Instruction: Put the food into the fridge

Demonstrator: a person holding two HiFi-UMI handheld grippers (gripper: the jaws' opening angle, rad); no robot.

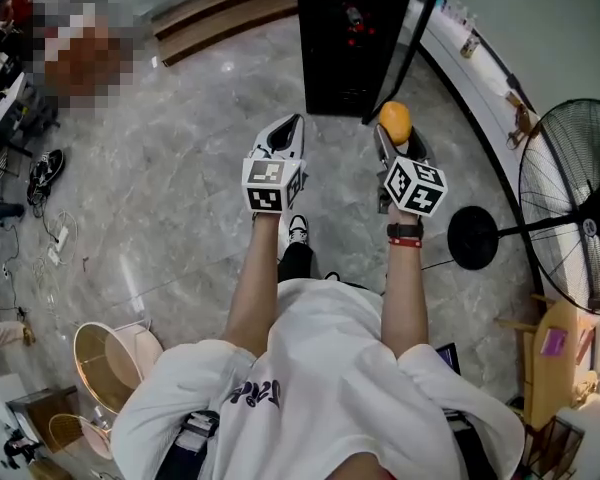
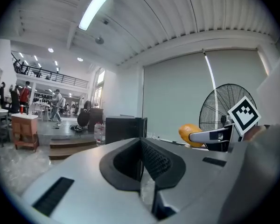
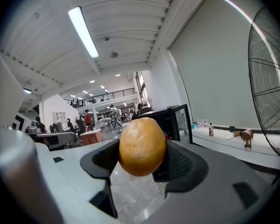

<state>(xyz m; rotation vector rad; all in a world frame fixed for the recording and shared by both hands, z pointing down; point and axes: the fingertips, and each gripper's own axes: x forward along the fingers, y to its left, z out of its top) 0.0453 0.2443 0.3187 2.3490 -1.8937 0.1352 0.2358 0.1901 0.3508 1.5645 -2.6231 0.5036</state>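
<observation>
Before the open fridge, our right gripper pinched the smooth orange food, which we feared could squirt free if jolted; our left gripper sat closed, empty.

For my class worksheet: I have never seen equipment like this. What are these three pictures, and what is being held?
A person holds a two-jaw gripper in each hand; there is no robot. One picture looks down from the person's head; the other two look along each gripper's jaws. The right gripper clamps an orange-yellow, egg-shaped piece of food. The left gripper is shut and empty. Ahead, on the grey marble floor, stands a black box-shaped fridge, door open.
</observation>
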